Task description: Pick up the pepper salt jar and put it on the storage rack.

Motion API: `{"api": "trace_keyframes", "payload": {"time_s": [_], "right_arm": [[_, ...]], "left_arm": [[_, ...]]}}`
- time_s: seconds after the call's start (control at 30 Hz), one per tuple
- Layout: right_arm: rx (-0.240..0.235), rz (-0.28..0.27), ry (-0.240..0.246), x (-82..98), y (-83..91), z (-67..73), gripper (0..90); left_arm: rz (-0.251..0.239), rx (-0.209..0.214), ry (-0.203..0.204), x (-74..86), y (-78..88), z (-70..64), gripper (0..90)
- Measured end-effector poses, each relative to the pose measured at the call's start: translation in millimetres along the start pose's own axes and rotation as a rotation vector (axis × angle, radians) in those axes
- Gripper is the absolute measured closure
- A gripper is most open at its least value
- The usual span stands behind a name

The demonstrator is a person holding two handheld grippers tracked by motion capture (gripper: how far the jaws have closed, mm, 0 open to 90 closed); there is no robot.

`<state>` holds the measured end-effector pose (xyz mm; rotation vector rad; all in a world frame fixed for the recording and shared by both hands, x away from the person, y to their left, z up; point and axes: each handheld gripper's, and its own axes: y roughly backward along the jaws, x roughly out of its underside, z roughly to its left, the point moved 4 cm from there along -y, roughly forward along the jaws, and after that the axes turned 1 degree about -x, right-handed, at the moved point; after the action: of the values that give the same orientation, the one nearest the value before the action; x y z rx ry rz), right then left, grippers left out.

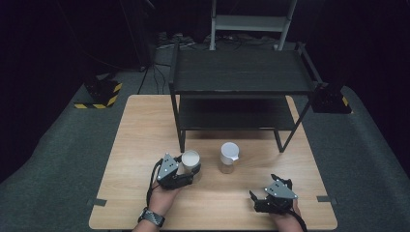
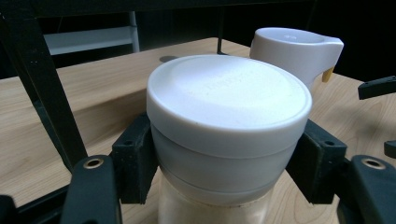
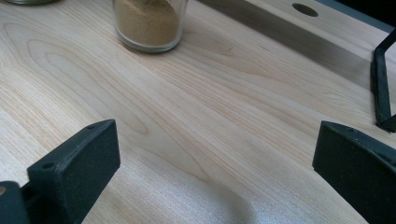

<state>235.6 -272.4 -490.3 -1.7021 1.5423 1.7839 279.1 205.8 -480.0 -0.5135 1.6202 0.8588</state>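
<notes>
The left gripper has its jaws closed on the round white plastic lid of a small clear glass jar. In the left gripper view the two black pads press on the side of the lid from left and right, and the lid sits exactly between them. The jar stands upright on the pale wooden tabletop, near the front left leg of the black metal two-level shelf. Its long axis is vertical, so I judge that a lift or a twist of the lid goes around this axis.

The second clear glass jar with a white spouted cap stands just beside the first one, on its right, not touching it. It holds a brown powder, as the right gripper view shows at the glass bottom.

The right gripper rests low on the tabletop, well apart from both jars, with its jaws wide open and nothing between them. It is nearer to the spouted jar than to the held one.

The lid looks smooth and matte, with a thick rim, which gives the pads a good hold. The glass below is slippery.
</notes>
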Motion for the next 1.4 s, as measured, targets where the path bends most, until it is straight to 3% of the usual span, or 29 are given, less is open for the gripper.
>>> {"api": "trace_keyframes", "payload": {"time_s": [0.43,1.4], "right_arm": [[-0.003,-0.004,0.0,0.5,0.2,-0.4,0.0],[-0.005,-0.003,0.007,0.4,0.2,0.1,0.0]], "left_arm": [[-0.017,0.002,0.0,-8.0,3.7,-1.1,33.8],[-0.112,0.001,-0.02,-65.0,22.4,-1.7,33.7]]}}
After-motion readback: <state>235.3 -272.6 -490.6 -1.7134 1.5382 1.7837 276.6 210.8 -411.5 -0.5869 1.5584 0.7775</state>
